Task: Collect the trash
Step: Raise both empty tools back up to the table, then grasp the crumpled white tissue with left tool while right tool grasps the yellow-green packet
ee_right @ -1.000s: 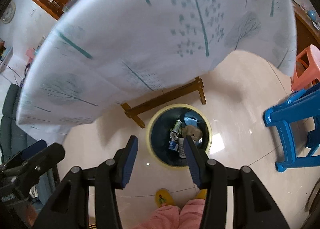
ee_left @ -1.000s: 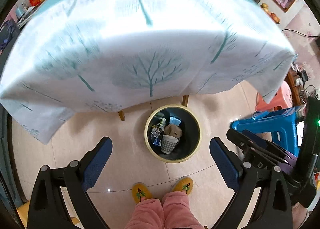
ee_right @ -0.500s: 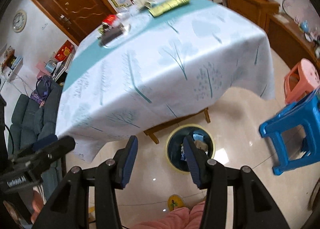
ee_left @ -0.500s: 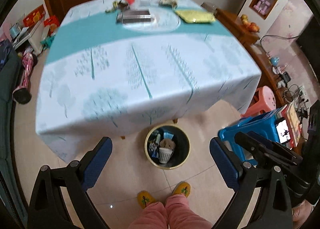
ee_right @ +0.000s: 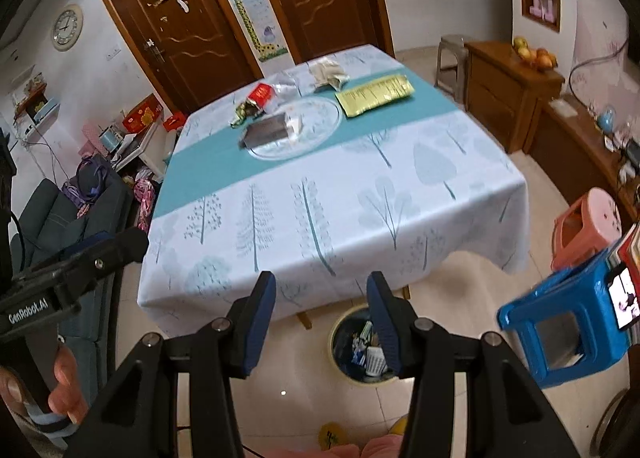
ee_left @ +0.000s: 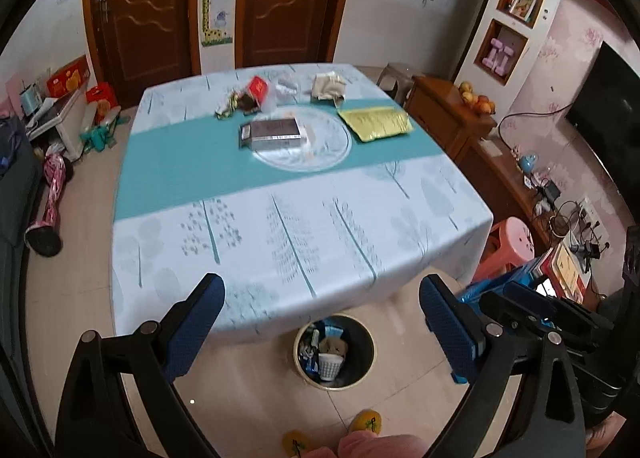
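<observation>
The left gripper (ee_left: 320, 322) is spread wide and empty; the right gripper (ee_right: 320, 316) is parted too, holding nothing. Both hang over the near edge of the table (ee_left: 280, 234), above the trash bin (ee_left: 335, 350) on the floor. The trash, a red packet (ee_left: 258, 89), crumpled wrappers (ee_left: 236, 103), a yellow bag (ee_left: 376, 123) and a dark box (ee_left: 271, 132), lies across the table from the bin. Reaching that far risks dragging the loose tablecloth and spilling things.

Two brown wooden doors (ee_left: 276, 1) fill the upper frame in a white wall, a clock (ee_right: 67, 27) hangs upper left, a wooden sideboard (ee_right: 510, 91) stands right, and glossy beige floor tiles (ee_left: 256, 390) spread below.
</observation>
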`<state>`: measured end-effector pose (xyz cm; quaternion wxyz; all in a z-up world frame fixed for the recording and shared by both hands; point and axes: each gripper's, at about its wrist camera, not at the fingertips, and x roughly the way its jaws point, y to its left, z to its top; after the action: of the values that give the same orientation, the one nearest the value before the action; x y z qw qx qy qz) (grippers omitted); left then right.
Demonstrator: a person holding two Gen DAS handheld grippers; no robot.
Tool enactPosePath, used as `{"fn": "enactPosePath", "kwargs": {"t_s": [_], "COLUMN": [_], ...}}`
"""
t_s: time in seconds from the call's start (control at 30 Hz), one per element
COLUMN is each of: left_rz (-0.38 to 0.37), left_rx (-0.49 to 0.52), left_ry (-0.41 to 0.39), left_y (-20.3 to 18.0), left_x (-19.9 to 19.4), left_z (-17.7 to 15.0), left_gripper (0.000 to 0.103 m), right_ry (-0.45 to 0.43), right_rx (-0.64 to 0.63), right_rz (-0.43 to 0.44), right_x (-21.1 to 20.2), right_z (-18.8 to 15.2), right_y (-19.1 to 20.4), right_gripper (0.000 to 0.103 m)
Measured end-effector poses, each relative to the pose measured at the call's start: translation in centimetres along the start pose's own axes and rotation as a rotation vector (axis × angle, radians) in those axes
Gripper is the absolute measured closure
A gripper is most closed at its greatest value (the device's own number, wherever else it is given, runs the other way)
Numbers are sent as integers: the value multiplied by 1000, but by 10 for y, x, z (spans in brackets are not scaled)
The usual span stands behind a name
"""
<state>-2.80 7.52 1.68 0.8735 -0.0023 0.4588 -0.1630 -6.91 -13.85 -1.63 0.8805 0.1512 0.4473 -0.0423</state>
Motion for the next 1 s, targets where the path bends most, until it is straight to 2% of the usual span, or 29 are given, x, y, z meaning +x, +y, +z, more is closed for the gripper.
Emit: {"fn": "enactPosePath", "kwargs": {"t_s": [0.23,0.5,0.63,0.73,0.8,1.0], "left_rz": [16,73,153,211,224,307], "left_rx": [11,7,-40,-76,-90,-120], "left_ry": [-22,-25,-34,5,32,61], "left_y": [3,-16,-34,-50,-60,-85], "left_x": [5,47,92,139,170,253], "left_z": [23,65,106,140,160,210], "left_gripper": [6,6,6,6,7,8], "right_ry": [-27,25,53,107,160,247], "right_rx": [-38,0,34,78,127,169], "right_rz": [11,86,168,233,260,347], "right_x": [3,54,97,138,169,245], "right_z": [28,89,140,178,202,249], "right_y": [3,-44,-88,-126,-152,-189], "right_gripper": [55,55,55,55,55,55]}}
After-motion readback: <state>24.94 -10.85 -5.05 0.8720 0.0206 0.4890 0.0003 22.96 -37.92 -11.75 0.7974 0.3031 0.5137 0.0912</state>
